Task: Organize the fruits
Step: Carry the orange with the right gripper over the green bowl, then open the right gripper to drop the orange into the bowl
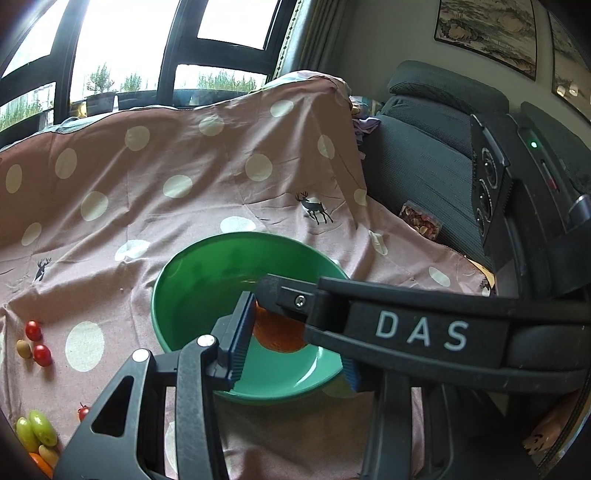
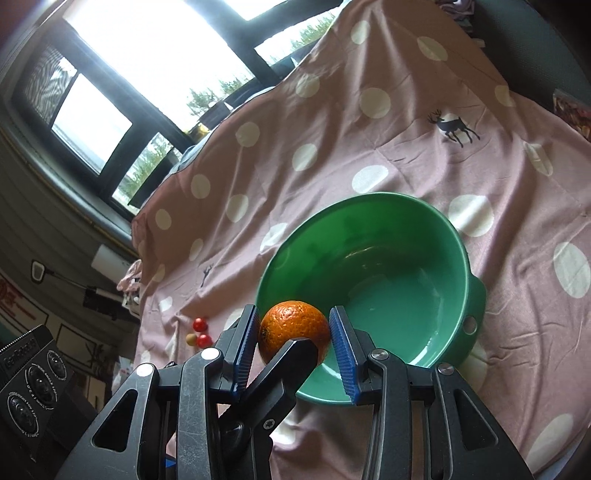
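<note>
The orange (image 2: 293, 326) sits between the blue pads of the right hand-held gripper (image 2: 295, 343), clamped by both, just over the near rim of the green bowl (image 2: 458, 236). The left hand-held gripper (image 1: 295, 332) crosses in front and seems to press the same fruit too. Two grips on one round fruit — if one lets go late, it may roll out onto the spotted cloth (image 2: 332, 122), toward the small tomatoes (image 2: 199, 325).

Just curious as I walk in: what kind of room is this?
Most likely a home living room: a dark padded sofa, framed landscape paintings on the wall, large black-framed windows, and a pink polka-dot cloth spread under the fruit.
</note>
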